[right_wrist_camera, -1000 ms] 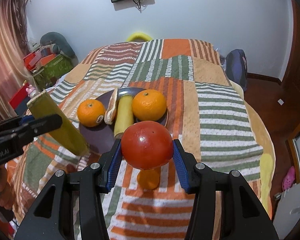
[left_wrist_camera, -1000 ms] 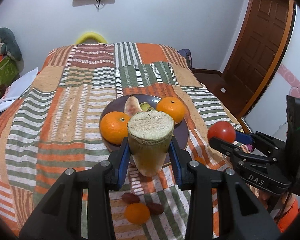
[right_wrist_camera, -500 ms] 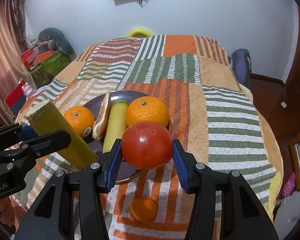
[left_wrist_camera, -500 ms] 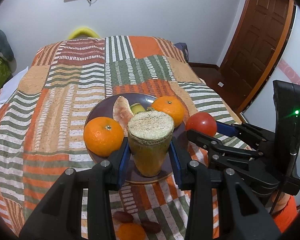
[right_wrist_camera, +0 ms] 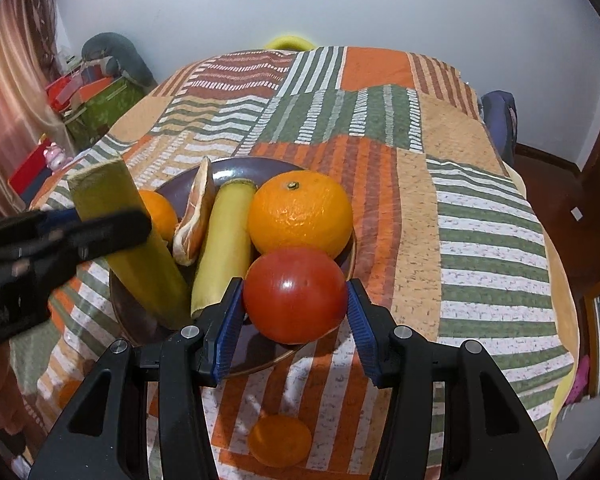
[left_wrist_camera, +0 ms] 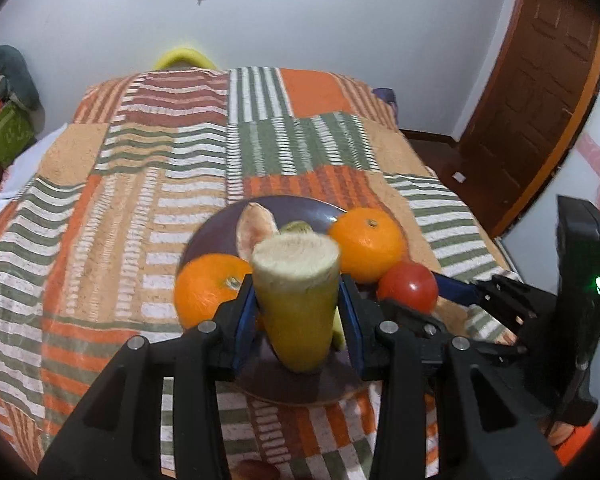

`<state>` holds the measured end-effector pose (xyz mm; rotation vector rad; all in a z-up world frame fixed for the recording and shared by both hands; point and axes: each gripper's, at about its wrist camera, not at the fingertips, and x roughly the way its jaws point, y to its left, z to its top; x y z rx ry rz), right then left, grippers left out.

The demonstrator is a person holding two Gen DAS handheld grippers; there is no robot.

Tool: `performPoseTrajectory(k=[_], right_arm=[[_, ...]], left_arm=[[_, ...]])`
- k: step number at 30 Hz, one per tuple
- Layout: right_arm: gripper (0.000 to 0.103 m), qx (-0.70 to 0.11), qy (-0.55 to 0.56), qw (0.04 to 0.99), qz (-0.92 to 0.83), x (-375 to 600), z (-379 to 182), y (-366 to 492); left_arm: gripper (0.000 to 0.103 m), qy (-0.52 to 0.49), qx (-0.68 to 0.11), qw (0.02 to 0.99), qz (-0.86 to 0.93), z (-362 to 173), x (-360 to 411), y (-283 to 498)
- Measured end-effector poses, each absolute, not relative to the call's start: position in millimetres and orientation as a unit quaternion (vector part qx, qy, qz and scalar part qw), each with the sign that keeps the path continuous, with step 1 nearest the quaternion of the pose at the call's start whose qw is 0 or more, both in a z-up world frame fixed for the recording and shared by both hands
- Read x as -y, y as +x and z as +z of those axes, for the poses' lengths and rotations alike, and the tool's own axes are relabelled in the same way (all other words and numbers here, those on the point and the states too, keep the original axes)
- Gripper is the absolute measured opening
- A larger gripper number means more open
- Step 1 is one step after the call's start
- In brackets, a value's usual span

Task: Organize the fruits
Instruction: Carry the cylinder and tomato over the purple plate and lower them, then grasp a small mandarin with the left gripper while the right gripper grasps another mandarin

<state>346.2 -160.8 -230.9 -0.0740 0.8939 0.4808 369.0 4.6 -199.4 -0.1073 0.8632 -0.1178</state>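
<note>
A dark plate (left_wrist_camera: 220, 226) (right_wrist_camera: 236, 166) on the striped bedspread holds two oranges (left_wrist_camera: 366, 242) (left_wrist_camera: 206, 290), a pale fruit slice (left_wrist_camera: 256, 228) and a yellow-green stalk piece (right_wrist_camera: 224, 240). My left gripper (left_wrist_camera: 298, 318) is shut on a cut yellow-green stalk (left_wrist_camera: 296, 292) (right_wrist_camera: 128, 240), held tilted over the plate's near left side. My right gripper (right_wrist_camera: 294, 308) is shut on a red tomato (right_wrist_camera: 294, 294) (left_wrist_camera: 408, 286), held over the plate's near right rim, just in front of the larger orange (right_wrist_camera: 300, 212).
A small orange (right_wrist_camera: 280, 440) lies on the bedspread below the right gripper. A dark date-like fruit (left_wrist_camera: 256, 470) shows at the bottom edge. Boxes and a grey cushion (right_wrist_camera: 116, 56) stand left of the bed; a wooden door (left_wrist_camera: 540, 88) is to the right.
Both grippers have moved forward and lower over the plate with their fruits. The stalk's lower end is now down at the plate; the tomato has come close to the larger orange.
</note>
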Motion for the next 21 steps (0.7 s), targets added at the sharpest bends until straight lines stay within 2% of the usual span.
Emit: performPoseTrajectory(k=[5, 7, 12, 21], right_arm=[[0.049, -0.427, -0.042, 0.873, 0.231, 160, -231, 344], [0.052, -0.424, -0.039, 0.875, 0.232, 161, -227, 341], [0.054, -0.412, -0.040, 0.881, 0.228, 164, -215, 336], [0.054, -0.383, -0.039, 0.895, 0.224, 173, -184, 308]], left_arm=[[0.053, -0.065, -0.425, 0.901, -0.057, -200, -11, 372], [0.058, -0.058, -0.418, 0.905, -0.056, -196, -10, 369], [0.064, -0.050, -0.402, 0.912, -0.059, -180, -8, 357], [0.065, -0.043, -0.388, 0.919, -0.058, -156, -10, 315]])
